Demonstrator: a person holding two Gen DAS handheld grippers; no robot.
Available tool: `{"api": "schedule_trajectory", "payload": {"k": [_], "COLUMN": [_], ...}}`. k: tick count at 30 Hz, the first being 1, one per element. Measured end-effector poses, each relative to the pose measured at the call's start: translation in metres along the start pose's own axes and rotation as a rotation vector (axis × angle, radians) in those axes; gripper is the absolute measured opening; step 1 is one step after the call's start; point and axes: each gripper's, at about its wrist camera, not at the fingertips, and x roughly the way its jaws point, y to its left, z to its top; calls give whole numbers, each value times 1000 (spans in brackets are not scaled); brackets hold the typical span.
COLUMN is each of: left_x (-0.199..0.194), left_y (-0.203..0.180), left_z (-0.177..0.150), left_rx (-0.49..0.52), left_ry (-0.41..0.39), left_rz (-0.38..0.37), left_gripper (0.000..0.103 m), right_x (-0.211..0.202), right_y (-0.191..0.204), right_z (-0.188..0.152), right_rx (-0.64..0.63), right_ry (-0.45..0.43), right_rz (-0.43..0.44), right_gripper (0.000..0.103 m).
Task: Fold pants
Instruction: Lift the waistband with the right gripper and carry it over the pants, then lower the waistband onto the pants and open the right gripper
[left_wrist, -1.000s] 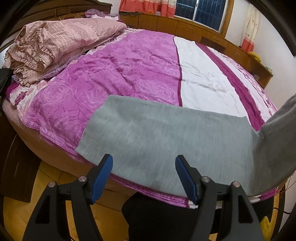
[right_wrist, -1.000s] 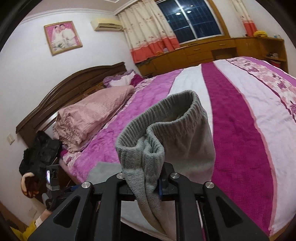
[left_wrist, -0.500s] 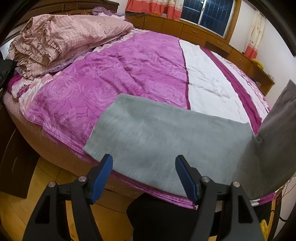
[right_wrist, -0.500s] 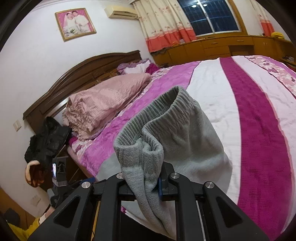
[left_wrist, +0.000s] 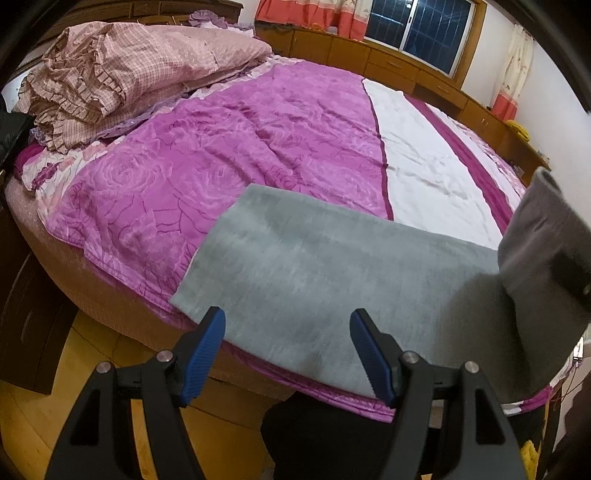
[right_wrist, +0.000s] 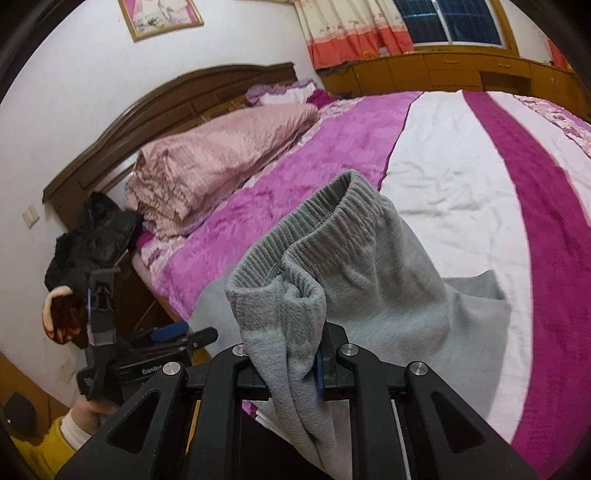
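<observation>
Grey fleece pants (left_wrist: 325, 273) lie flat across the near edge of the bed (left_wrist: 229, 162), the leg end pointing left. My left gripper (left_wrist: 288, 332) hovers open just above the pants' near edge, with nothing between its blue pads. My right gripper (right_wrist: 291, 354) is shut on the ribbed waistband end of the pants (right_wrist: 332, 258), lifted off the bed and folded over toward the left. That raised waist end (left_wrist: 546, 258) shows at the right of the left wrist view. The left gripper (right_wrist: 173, 334) appears at the lower left of the right wrist view.
A pink checked quilt (left_wrist: 122, 70) is piled at the head of the bed by the dark wooden headboard (right_wrist: 177, 99). A black furry item (right_wrist: 92, 240) sits at the bedside. Wooden cabinets (left_wrist: 399, 62) run under the window. Wood floor (left_wrist: 37, 413) lies below the bed edge.
My right gripper has carried the waistband end leftward and lower over the bed. In the left wrist view the lifted grey fold has come further in from the right. The left gripper stays open.
</observation>
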Motion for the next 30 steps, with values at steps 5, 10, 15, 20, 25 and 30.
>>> {"api": "schedule_trajectory", "payload": {"k": [5,10,15,20,25,30], "left_x": [4,8,10,8,2,-12], "left_y": [3,6,3,-4,-11,-24], "left_z": [-1,-3,-8,-11,-13,-13], "left_rx": [-9,-27,-26,-15,-8,10], "left_ry": [6,13,23,27,21,6], "left_rz": [1,-8,-20,-31,-47,-103], "left_gripper": [73,73,73,73,73,73], "right_x": [35,63,80,81,67,44], "right_y": [9,11,5,10,14,9], "right_z": [-10,-21,-31,-39,-43,-46], "right_rx": [-36,-43,-13,-11,-21,-31], "right_ry": [77,153,225,253,257,243], "right_rz": [-5,-16,22,71,130,117], "right_gripper": [8,11,25,47,51,51]}}
